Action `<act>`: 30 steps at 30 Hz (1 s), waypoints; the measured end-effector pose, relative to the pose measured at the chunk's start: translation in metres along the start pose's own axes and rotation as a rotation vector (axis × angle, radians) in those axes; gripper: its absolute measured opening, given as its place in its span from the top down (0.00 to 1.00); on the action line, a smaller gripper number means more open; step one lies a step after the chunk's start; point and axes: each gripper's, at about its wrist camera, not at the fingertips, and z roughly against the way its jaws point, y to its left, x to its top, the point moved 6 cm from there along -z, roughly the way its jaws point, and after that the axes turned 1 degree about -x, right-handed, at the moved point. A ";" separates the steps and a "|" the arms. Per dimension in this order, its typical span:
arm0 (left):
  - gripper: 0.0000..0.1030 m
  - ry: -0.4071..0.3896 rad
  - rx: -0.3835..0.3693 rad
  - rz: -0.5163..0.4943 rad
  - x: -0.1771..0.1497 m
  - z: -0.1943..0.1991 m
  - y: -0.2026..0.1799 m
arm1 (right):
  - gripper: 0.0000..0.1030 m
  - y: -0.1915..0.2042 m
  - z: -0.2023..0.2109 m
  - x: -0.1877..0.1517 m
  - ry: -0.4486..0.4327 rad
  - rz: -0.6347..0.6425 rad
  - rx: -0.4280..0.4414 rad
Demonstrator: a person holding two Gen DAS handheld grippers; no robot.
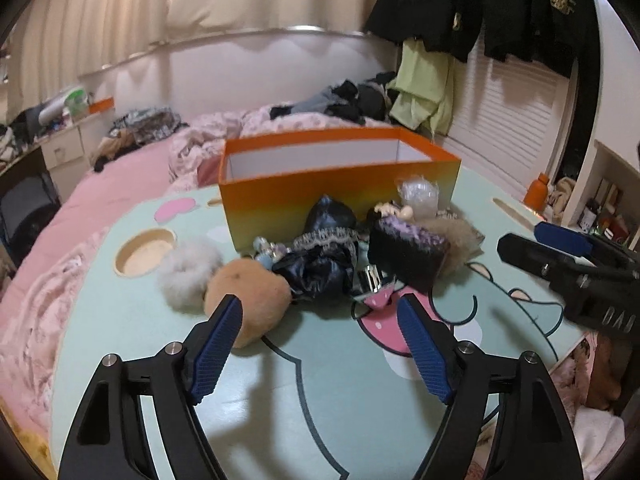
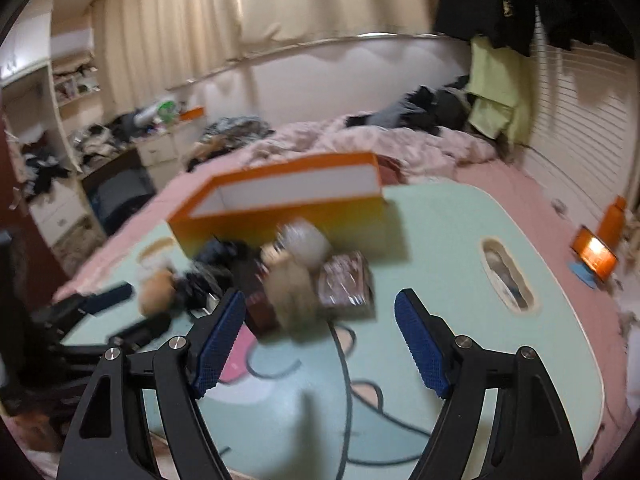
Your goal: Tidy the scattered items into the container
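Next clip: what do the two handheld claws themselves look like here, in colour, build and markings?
Both look alike. The left claw and right claw have matte black angular linkage arms with triangular cut-outs and silver round pivot pins. Each finger carries a blue ribbed pad. In the left wrist view, the right claw's black body shows pale lettering, too blurred to read. No cables, sleeves or hands show.

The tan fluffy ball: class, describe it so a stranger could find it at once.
Find the orange box on the pale green table. A heap of small things lies before it; at its left end sit two fluffy balls. The tan fluffy ball is the nearer, beside the grey fluffy ball.
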 end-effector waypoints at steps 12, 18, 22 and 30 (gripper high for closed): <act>0.20 0.112 0.009 0.048 -0.016 -0.025 0.009 | 0.25 0.017 -0.034 -0.033 0.156 0.141 -0.094; 0.08 0.155 0.037 0.032 -0.018 -0.031 0.010 | 0.15 0.007 -0.041 -0.039 0.200 0.107 -0.093; 0.06 0.164 0.038 0.035 -0.019 -0.031 0.012 | 0.09 0.002 -0.043 -0.039 0.212 0.102 -0.100; 0.04 0.173 0.034 0.030 -0.019 -0.032 0.012 | 0.01 -0.004 -0.045 -0.037 0.224 0.087 -0.108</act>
